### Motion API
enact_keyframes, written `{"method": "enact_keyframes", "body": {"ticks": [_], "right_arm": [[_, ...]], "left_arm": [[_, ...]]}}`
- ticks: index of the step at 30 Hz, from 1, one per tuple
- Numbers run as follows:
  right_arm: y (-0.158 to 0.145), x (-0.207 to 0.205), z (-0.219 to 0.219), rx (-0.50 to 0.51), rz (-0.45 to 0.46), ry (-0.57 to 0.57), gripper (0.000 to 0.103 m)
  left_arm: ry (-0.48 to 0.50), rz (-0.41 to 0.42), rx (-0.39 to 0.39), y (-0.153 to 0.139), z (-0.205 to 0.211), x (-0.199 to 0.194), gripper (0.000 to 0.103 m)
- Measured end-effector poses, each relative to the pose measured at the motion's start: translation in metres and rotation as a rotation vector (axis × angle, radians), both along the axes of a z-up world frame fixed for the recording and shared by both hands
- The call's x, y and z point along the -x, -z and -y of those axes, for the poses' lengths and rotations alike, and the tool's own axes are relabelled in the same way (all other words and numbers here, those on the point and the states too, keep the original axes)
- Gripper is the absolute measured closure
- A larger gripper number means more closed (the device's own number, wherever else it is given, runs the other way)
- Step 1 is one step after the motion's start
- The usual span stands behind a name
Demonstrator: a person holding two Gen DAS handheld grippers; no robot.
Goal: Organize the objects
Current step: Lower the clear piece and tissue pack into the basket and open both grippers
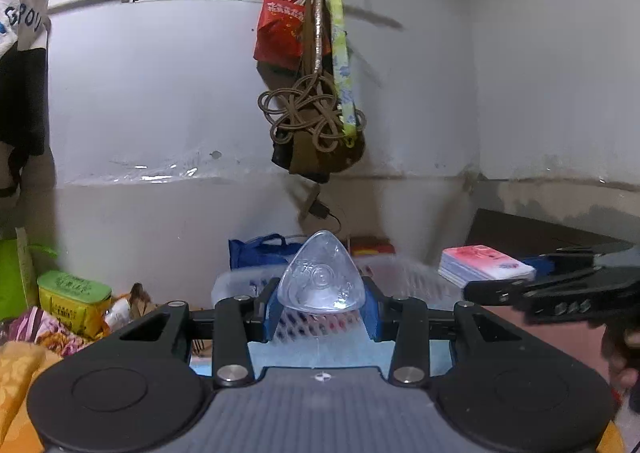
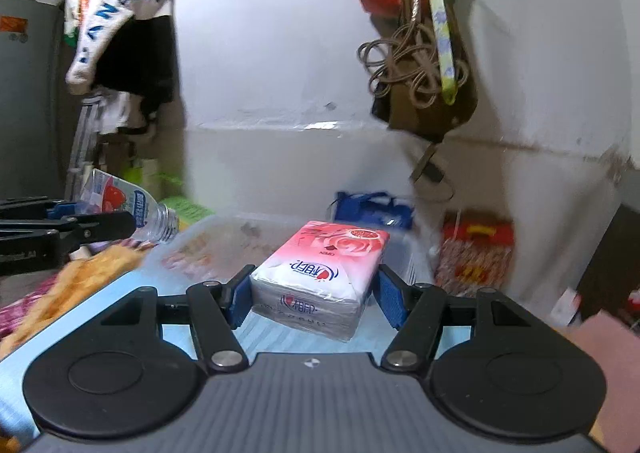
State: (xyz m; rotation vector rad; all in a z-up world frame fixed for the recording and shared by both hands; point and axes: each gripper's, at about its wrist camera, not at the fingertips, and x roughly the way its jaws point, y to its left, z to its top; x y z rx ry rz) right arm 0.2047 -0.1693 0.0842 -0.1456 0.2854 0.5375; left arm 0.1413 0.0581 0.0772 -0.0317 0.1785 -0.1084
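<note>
My left gripper (image 1: 320,307) is shut on a clear plastic bottle (image 1: 321,277), seen bottom-first, held in the air above a clear plastic basket (image 1: 408,273). In the right wrist view the same bottle (image 2: 132,209) shows at the left, neck pointing right, in the left gripper (image 2: 100,229). My right gripper (image 2: 316,293) is shut on a pink-and-white tissue pack (image 2: 320,273) and holds it above the basket (image 2: 224,241). The tissue pack (image 1: 484,265) and right gripper (image 1: 492,291) show at the right of the left wrist view.
A blue bag (image 1: 260,249) and a red box (image 2: 476,257) sit behind the basket by the white wall. A brown bag with rope (image 1: 316,121) hangs from a rail. Snack packs (image 1: 74,299) and patterned cloth (image 1: 24,369) lie at left. A dark cabinet (image 1: 532,233) stands at right.
</note>
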Motion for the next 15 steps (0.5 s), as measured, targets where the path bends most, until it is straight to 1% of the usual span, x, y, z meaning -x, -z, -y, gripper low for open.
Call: {"method": "enact_keyframes", "body": {"ticks": [2,3,6,8,10,11,12,13,14,15], "right_arm": [[0.003,-0.023,-0.007,0.011,-0.015,0.023,0.037],[0.004,-0.033,-0.010,0.018,-0.027,0.032,0.038],[0.012,-0.057,-0.012,0.013,-0.067,0.057,0.038],[0.017,-0.064,-0.010,0.003,-0.080,0.060,0.038],[0.021,-0.069,-0.009,0.006,-0.087,0.059,0.037],[0.023,-0.073,-0.009,0.010,-0.105,0.039,0.036],[0.024,-0.075,-0.010,0.013,-0.122,0.020,0.032],[0.026,-0.075,-0.010,0.011,-0.132,0.006,0.025],[0.026,-0.074,-0.010,0.004,-0.130,0.006,0.006],[0.026,-0.070,-0.008,-0.011,-0.114,0.019,0.000]], "left_arm": [[-0.010,-0.017,0.024,-0.004,0.000,-0.029,0.058],[-0.026,-0.032,0.024,-0.004,0.002,-0.041,0.058],[-0.051,-0.090,0.054,0.004,0.002,-0.074,0.058],[-0.051,-0.121,0.056,0.007,0.004,-0.088,0.058],[-0.055,-0.130,0.040,0.010,0.006,-0.096,0.058],[-0.045,-0.152,0.034,0.013,0.008,-0.101,0.058],[-0.031,-0.166,0.039,0.015,0.008,-0.105,0.058],[-0.034,-0.164,0.038,0.016,0.009,-0.105,0.057],[-0.053,-0.150,0.021,0.018,0.012,-0.104,0.043],[-0.081,-0.138,-0.005,0.018,0.015,-0.102,0.025]]}}
